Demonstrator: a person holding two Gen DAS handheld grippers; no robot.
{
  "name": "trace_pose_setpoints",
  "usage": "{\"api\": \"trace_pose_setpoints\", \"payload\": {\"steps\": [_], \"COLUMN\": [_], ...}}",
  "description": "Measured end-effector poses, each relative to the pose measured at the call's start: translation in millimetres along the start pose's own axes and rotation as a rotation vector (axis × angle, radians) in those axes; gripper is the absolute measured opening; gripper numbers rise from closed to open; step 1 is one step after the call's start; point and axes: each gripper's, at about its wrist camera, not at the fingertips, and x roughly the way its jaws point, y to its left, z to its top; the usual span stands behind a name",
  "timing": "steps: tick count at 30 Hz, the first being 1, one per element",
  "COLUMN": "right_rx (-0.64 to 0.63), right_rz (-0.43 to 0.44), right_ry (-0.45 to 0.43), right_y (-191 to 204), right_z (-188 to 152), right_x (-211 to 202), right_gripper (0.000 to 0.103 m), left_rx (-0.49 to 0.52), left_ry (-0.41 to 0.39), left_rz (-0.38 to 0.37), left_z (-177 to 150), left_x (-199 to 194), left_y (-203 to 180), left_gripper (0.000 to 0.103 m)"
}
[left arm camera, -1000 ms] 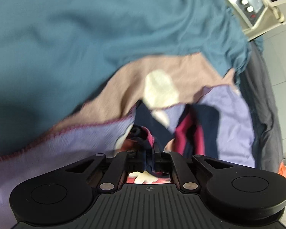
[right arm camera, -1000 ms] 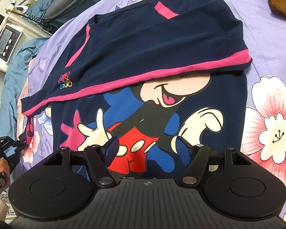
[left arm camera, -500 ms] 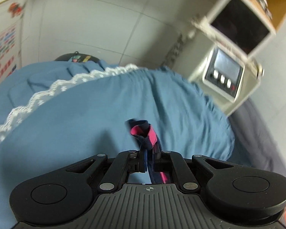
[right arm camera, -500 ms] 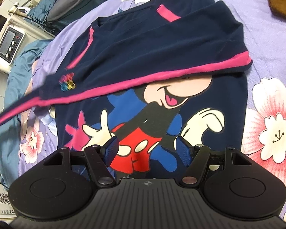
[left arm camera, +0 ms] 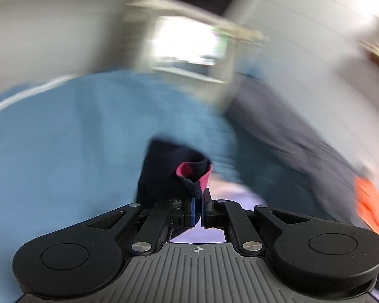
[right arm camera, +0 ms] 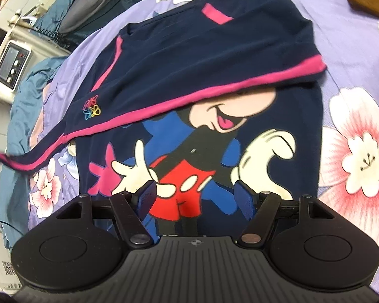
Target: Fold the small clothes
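the left tool (left arm camera: pixel 198 197) is clamped on a navy, pink-trimmed sleeve (left arm camera: pixel 189 174), lifted so it can be folded inward. the right tool (right arm camera: pixel 193 194) is held wide apart and empty, low over the navy cartoon shirt (right arm camera: pixel 202 136) on the floral bed (right arm camera: pixel 361 151). only the right view shows the sleeve stretched leftward; the pinch itself is shown only by the blurred left view.

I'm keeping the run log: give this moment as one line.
left gripper: shut on navy shorts hem corner, lifted | right gripper: open over cartoon shirt
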Motion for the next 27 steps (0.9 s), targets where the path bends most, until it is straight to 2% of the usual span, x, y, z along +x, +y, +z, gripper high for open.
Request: {"api": "trace_pose_setpoints", "payload": {"steps": [3,7,8,10,11,12,13,14,15,17,19,21,24,27], "right_rx": [0.025,0.059,0.074,0.114,0.137,0.159,0.178,0.194,0.208,0.229,0.241,0.233,0.196,0.142], "right_rz": [0.000,0.001,-0.002,-0.013,-0.020,-0.029,-0.039,-0.052,-0.064,-0.072,-0.076,-0.060,-0.025,0.010], "right_ry": [-0.010,-0.044,-0.058,-0.079,-0.085,-0.088,-0.091,-0.095,-0.099,-0.108,-0.127,-0.154,-0.194,-0.247], "right_y": [-7,-16,-20,-31,-38,-45,-53,-59,-66,-76,-81,-82,-76,-61], "right_z": [-3,-6,-7,-9,-11,-13,-15,-17,-18,-18,-14,-8,12,36], "right_x": [-1,-7,-9,-15,-18,-21,-23,-26,-28,-32,-35,-36,-34,-32], "right_gripper": [0.072,0.072,0.072,0.072,0.072,0.073,0.073,0.073,0.073,0.073,0.073,0.073,0.073,0.073], "left_rx": [0.149,0.253,0.283,0.328,0.369,0.419,0.467,0.518,0.563,0.605,0.577,0.538,0.531,0.483], "left_ry": [0.054,0.180,0.231,0.387,0.471,0.554,0.624,0.679,0.707,0.706,0.708,0.698,0.622,0.550], "left_rz": [-0.221,-0.512,-0.569,-0.651,-0.670,-0.672,-0.648,-0.617,-0.577,-0.507,-0.467,-0.424,-0.324,-0.227], "left_z": [-34,-120,-146,-204,-234,-261,-285,-306,-322,-333,-326,-304,-276,-241], "left_x": [-5,-14,-14,-7,-2,4,11,17,21,29,37,49,56,68], "left_y": [-102,-223,-249,-293,-310,-324,-333,-338,-338,-323,-304,-285,-245,-203], "left_gripper": [0.041,0.041,0.041,0.043,0.058,0.074,0.081,0.099,0.103,0.103,0.103,0.103,0.103,0.103]}}
